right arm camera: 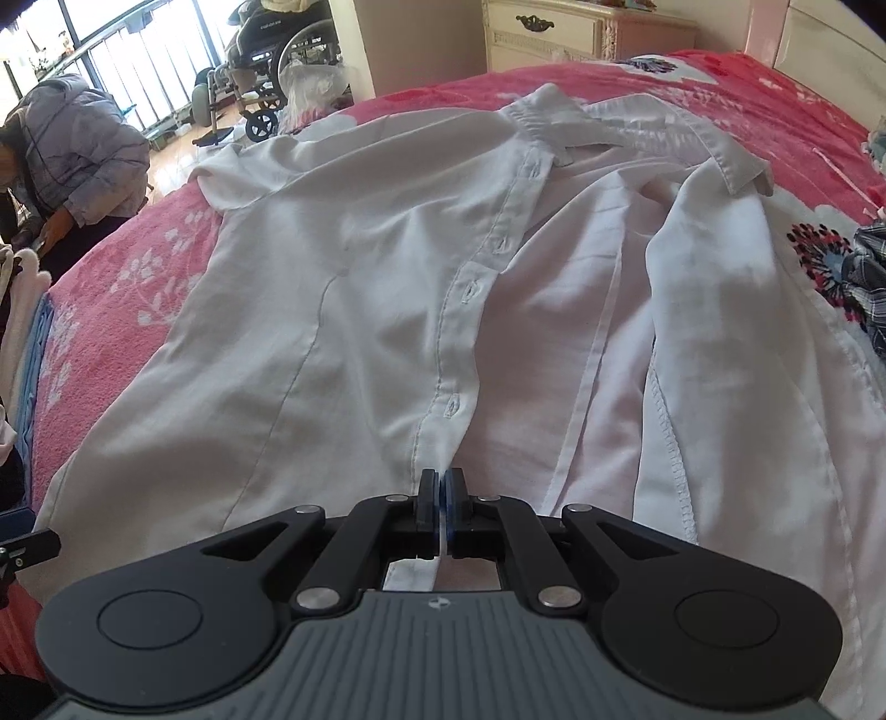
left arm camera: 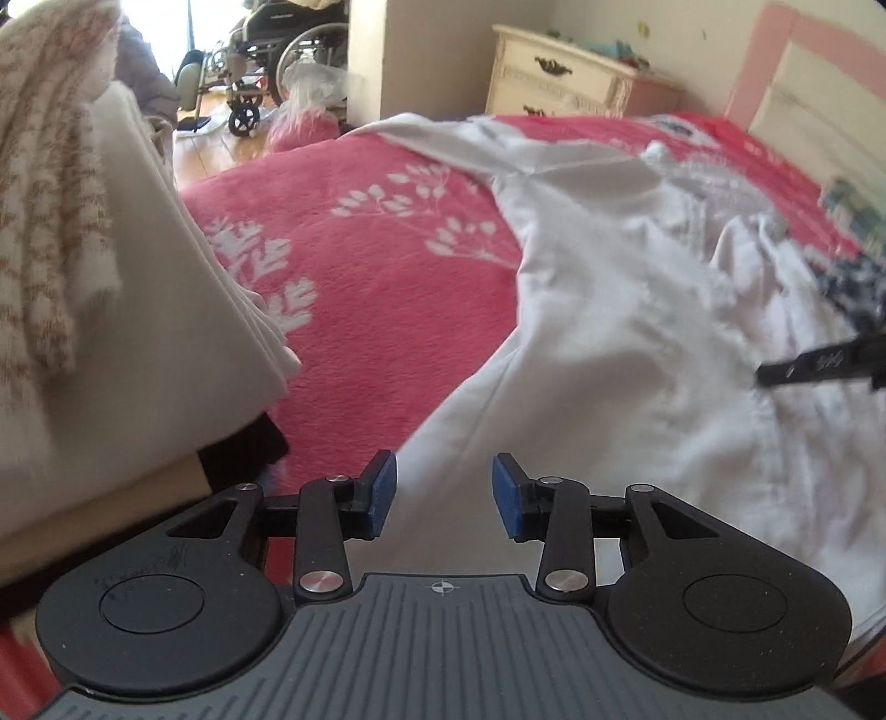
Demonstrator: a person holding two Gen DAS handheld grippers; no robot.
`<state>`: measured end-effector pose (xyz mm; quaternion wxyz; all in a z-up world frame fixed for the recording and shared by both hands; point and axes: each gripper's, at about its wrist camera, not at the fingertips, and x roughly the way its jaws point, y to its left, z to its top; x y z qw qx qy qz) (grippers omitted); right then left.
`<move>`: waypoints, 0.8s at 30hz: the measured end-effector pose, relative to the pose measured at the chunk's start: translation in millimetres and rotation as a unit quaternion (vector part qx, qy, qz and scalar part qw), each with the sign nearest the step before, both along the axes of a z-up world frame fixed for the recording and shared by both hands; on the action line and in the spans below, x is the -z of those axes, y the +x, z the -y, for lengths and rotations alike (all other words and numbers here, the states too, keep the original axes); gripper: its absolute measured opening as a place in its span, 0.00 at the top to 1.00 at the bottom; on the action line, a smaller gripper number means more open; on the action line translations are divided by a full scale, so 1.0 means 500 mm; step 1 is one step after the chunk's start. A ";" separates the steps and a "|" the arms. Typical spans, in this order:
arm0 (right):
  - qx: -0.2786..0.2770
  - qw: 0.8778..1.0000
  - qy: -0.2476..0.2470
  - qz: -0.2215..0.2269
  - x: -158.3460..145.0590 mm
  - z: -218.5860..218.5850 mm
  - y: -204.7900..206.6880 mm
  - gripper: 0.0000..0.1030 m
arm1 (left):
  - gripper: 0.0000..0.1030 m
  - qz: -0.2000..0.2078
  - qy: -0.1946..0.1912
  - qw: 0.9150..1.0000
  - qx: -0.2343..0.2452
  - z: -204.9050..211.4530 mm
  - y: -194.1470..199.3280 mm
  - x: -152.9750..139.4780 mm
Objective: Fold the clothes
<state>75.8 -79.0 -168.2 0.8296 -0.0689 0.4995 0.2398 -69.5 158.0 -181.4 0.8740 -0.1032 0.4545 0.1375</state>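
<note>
White shirt: spread on red blanket, collar far end. Our right gripper: pinching shirt's button placket at near hem. Our left gripper: pads apart, nothing between, over shirt's near edge. Folded stack left of shirt.

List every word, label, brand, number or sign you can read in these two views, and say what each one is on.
No text can be read in either view.
Pale scrawl on the left tongs body: too faint to read.
Pale marking on the black part at the right edge of the left wrist view: blurred, unreadable.
Lettering on the wheelchair backrest: too small to read.
White shirt, red blanket, dresser: no lettering visible.
</note>
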 end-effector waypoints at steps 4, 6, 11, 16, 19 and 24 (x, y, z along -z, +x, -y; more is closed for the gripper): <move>0.002 1.000 0.000 -0.003 0.003 0.000 0.002 0.96 | 0.75 -0.041 0.005 0.999 0.020 -0.005 0.027 0.032; -0.002 1.000 0.001 -0.003 0.003 -0.002 0.001 0.96 | 0.92 -0.045 -0.004 0.999 0.009 -0.016 0.028 0.031; -0.011 1.000 -0.006 -0.012 0.018 -0.014 0.004 0.95 | 0.96 -0.036 -0.039 0.997 -0.056 -0.076 -0.005 0.008; -0.012 1.000 -0.021 0.009 0.005 -0.017 0.000 0.92 | 0.90 -0.066 -0.074 0.991 -0.090 -0.129 -0.022 0.042; -0.013 0.999 -0.023 0.028 -0.020 -0.007 -0.018 0.90 | 0.67 -0.058 -0.078 0.993 -0.069 -0.125 -0.037 0.031; -0.035 0.998 -0.039 0.045 -0.061 0.021 -0.072 0.90 | 0.74 -0.085 -0.038 0.994 -0.053 -0.114 -0.049 0.046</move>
